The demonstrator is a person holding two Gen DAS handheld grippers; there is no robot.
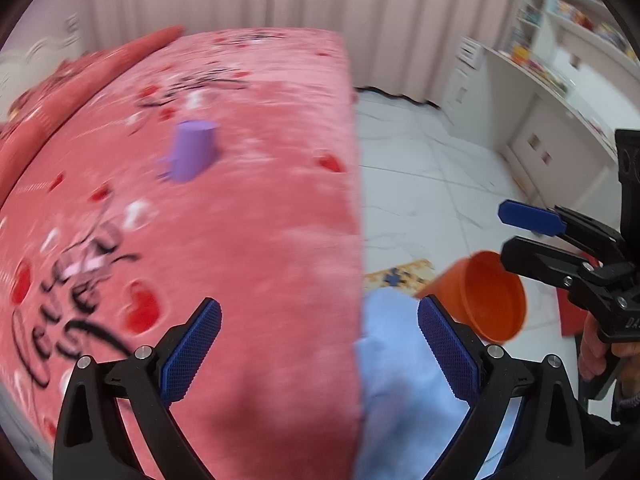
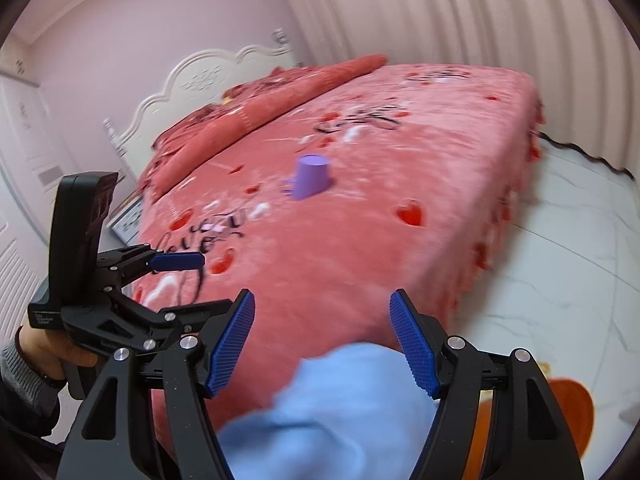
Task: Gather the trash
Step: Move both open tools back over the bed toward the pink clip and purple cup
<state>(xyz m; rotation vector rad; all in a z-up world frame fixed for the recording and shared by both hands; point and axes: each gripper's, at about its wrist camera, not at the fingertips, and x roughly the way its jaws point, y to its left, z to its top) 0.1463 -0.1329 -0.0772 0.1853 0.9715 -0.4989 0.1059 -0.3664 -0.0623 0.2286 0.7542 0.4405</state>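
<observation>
A purple cup (image 1: 192,151) lies tilted on the pink bed (image 1: 248,240); it also shows in the right wrist view (image 2: 311,176), on the bed (image 2: 360,216). An orange cup (image 1: 486,296) is in the air off the bed's corner, right by my right gripper (image 1: 516,236), whose jaws are apart around nothing; whether the cup touches them I cannot tell. In the right wrist view the right gripper (image 2: 322,340) is open and empty, and the orange cup (image 2: 572,412) shows at the lower right. My left gripper (image 1: 320,348) is open and empty above the bed's near edge, well short of the purple cup; it also shows in the right wrist view (image 2: 192,280).
A light blue cloth (image 1: 400,384) lies at the bed's corner, below both grippers, also in the right wrist view (image 2: 332,416). White tiled floor (image 1: 432,184) lies right of the bed, with a white desk and shelves (image 1: 540,92) beyond. Curtains (image 2: 440,12) and a white headboard (image 2: 192,80) stand behind.
</observation>
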